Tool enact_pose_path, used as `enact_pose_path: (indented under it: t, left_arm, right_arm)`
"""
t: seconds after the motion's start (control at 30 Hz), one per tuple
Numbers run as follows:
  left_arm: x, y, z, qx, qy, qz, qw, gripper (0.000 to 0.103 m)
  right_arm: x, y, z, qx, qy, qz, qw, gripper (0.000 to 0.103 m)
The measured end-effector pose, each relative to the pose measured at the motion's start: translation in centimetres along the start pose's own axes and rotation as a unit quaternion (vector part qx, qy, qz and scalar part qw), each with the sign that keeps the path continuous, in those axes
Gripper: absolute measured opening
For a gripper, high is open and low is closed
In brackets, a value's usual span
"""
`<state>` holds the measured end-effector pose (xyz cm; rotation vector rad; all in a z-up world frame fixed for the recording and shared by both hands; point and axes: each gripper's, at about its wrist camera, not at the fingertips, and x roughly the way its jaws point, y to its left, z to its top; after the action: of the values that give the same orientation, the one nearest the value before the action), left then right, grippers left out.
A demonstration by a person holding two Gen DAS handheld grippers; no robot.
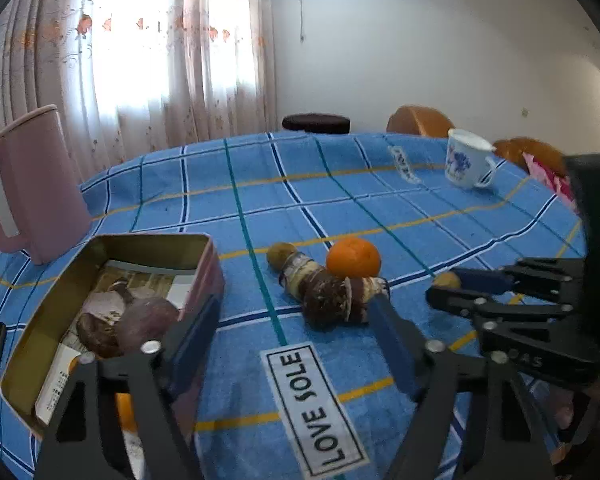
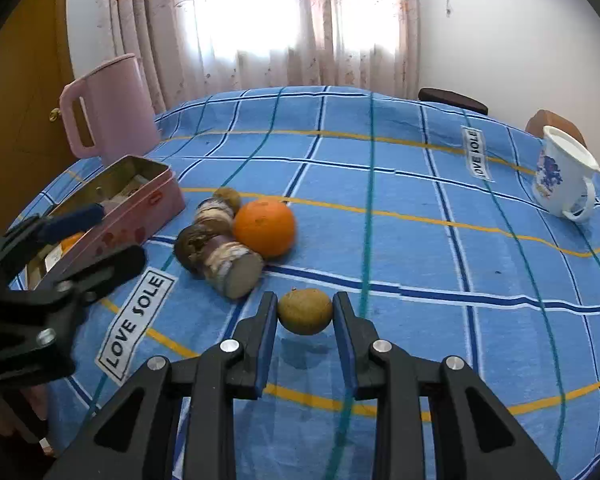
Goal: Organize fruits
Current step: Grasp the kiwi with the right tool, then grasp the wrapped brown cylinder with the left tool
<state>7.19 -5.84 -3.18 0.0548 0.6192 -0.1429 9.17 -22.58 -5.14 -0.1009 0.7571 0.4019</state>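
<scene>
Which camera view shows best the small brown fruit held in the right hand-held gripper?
The right wrist view: the brown fruit sits centred between the pads of the right hand-held gripper, whole and sharp. In the left wrist view it is only a small yellowish bit, mostly hidden behind that gripper's fingers.

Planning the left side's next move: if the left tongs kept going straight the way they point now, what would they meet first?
Probably the brown-and-cream chunks lying beside the orange, just ahead between the open left tongs. Depth is unclear; the tin sits beside the left finger.
</scene>
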Motion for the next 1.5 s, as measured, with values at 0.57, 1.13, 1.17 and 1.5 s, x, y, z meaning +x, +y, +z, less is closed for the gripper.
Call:
enact_pose_path:
  t: [0.57, 1.13, 1.17, 1.5]
  left_arm:
    - [2.7, -4.3, 0.4, 0.013, 0.062, -0.099, 0.9931, 0.054]
    - [4.2, -4.7, 1.8, 0.031, 0.057, -0.059, 0.9961, 0.045]
    - [4.3, -4.8, 1.9, 0.032, 0.057, -0.058, 0.9962, 0.045]
    - [4.5, -5.8, 1.7, 0.06, 0.066, -0.051, 0.9947, 0.043]
  right_arm:
    - [-1.4, -2.8, -0.5, 0.021, -0.023, -0.013, 0.999, 0.03]
    - [-1.7, -3.1, -0.5, 0.03, -0.029, -0.015, 0.999, 0.03]
    - [-1.8, -3.1, -0.5, 0.03, -0.03, -0.015, 0.999, 0.03]
    - [-2.1, -3.3, -0.6, 0.036, -0.038, -0.02, 0.998, 0.03]
